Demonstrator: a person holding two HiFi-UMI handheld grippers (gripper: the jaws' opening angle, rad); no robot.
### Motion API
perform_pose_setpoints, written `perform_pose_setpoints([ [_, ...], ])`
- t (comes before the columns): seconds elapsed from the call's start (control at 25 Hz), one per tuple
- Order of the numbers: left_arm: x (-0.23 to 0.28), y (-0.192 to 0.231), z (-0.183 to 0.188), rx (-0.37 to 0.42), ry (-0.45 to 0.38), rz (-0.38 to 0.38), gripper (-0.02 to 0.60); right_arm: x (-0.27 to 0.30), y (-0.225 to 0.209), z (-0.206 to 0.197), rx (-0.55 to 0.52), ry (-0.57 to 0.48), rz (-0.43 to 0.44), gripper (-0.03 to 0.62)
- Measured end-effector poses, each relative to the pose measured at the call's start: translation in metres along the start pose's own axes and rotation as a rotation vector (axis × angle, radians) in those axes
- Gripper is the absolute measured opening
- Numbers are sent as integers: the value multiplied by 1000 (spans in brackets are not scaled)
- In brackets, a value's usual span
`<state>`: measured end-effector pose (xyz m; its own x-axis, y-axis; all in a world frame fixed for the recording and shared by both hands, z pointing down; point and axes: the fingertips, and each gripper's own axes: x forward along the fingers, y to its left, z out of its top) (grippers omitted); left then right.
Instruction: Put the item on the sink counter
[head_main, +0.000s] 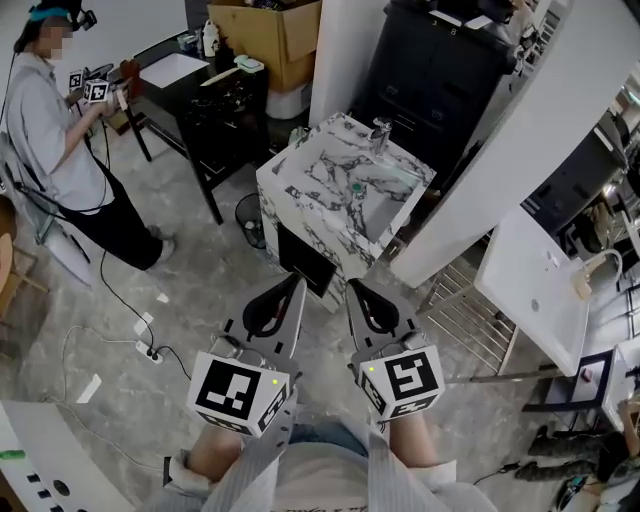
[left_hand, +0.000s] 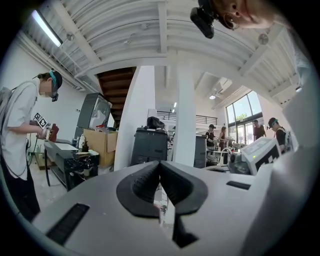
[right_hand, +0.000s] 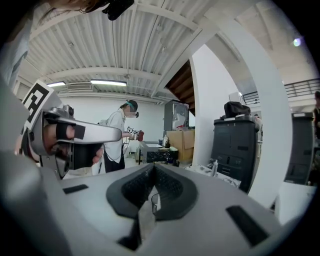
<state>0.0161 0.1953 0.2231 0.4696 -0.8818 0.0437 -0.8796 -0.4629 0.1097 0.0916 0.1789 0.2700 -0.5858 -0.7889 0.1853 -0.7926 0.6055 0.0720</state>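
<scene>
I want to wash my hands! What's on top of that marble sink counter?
A silver faucet stands at the back of the sink counter, above its basin, with a small green piece close by. Nothing blocks the top in the head view.

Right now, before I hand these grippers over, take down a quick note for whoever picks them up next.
Left gripper: jaws shut, nothing between them.
Right gripper: jaws shut, also empty.
Both are held side by side, pointing at the white-and-black marble sink counter ahead.
Done: nothing; no item is in either gripper.
Left: find the item, grip it, and set it on the counter. Which item is meant cannot be told.
</scene>
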Motion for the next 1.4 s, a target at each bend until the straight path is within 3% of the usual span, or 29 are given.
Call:
perform_pose_setpoints([
  [0.4,14,59,0,-30,0,-13,17,46,-3,-2,11,46,-59,9],
  [0.68,47,84,-4,-29,1,-9,17,83,-33,-8,24,55,-79,9],
  [1.4,255,157,24,-44,-6,-89,17,231,-186,11,12,105,-152,9],
])
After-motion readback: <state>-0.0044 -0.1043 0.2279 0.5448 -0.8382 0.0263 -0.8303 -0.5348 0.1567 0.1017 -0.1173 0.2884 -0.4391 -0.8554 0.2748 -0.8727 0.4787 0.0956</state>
